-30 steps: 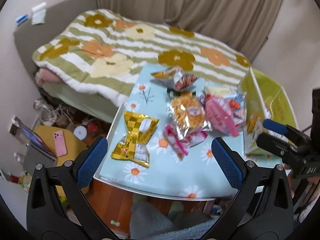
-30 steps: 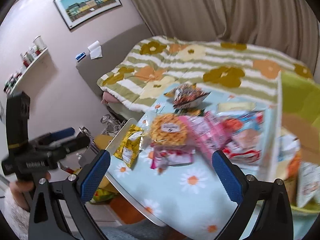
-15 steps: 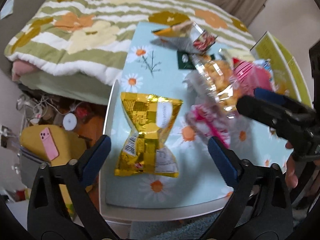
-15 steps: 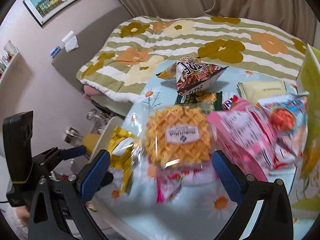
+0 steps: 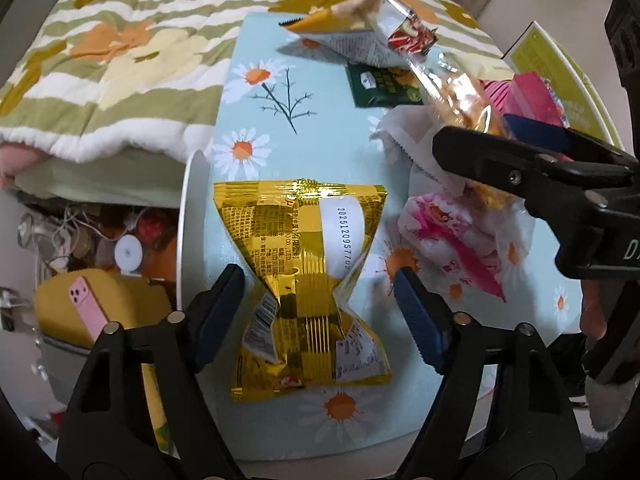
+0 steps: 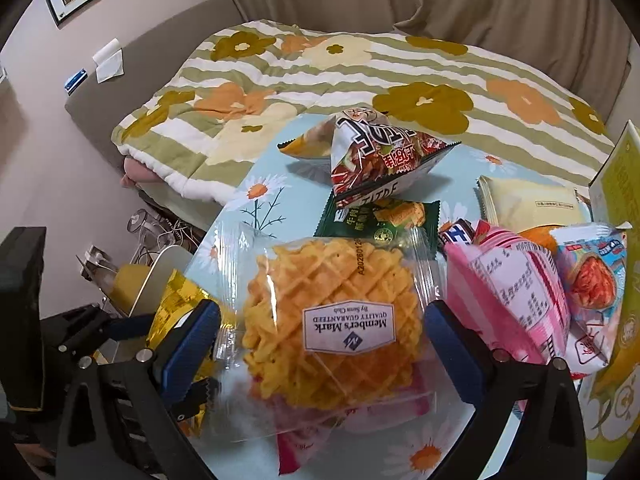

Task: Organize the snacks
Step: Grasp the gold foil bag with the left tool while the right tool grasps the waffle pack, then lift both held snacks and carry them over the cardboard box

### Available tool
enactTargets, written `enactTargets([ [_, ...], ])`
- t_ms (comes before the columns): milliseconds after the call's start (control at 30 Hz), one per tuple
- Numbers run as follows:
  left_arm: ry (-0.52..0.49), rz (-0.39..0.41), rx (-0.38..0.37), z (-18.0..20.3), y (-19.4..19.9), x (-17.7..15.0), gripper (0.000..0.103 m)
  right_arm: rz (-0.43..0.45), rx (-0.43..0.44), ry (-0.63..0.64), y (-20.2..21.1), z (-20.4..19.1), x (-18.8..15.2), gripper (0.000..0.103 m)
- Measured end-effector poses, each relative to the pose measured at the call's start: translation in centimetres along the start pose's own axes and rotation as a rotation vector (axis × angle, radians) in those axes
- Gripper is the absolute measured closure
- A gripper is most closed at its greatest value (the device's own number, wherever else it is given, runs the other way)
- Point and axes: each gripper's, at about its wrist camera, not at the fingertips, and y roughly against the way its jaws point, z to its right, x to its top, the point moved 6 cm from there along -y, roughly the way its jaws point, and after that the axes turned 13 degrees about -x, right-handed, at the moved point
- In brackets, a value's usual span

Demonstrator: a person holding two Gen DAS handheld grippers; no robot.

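A gold foil snack bag lies on the daisy-print table. My left gripper is open, its blue pads either side of the bag's pinched waist, not touching. My right gripper is open around a clear-wrapped waffle pack, which lies on a pink packet. The right gripper also shows in the left wrist view. Behind lie a red triangular bag, a green packet, a pink striped bag, a blue-pink packet and a pale yellow packet.
A yellow-green box stands at the table's right edge. A flowered quilt on a bed lies behind the table. Left of the table, cables, a yellow bag and a pink phone lie on the floor.
Both grippers have moved down and forward toward the table. The left one now straddles the gold bag; the right one now straddles the waffle pack.
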Motion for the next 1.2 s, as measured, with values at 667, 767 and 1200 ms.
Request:
enactTargets([
  [667, 0.025, 0.068, 0.044, 0.6, 1.0, 0.3, 0.058, 0.020, 0.016, 0.038, -1.1, -0.1, -1.1, 0.002],
  [767, 0.029, 0.079, 0.041, 0.9, 1.5, 0.4, 0.058, 0.033, 0.000, 0.049, -1.0, 0.0, -1.3, 0.008],
  [1200, 0.031, 0.129, 0.014, 1.5, 3.9, 0.7, 0.059, 0.083, 0.063, -0.010, 2.6, 0.4, -1.0, 0.032],
])
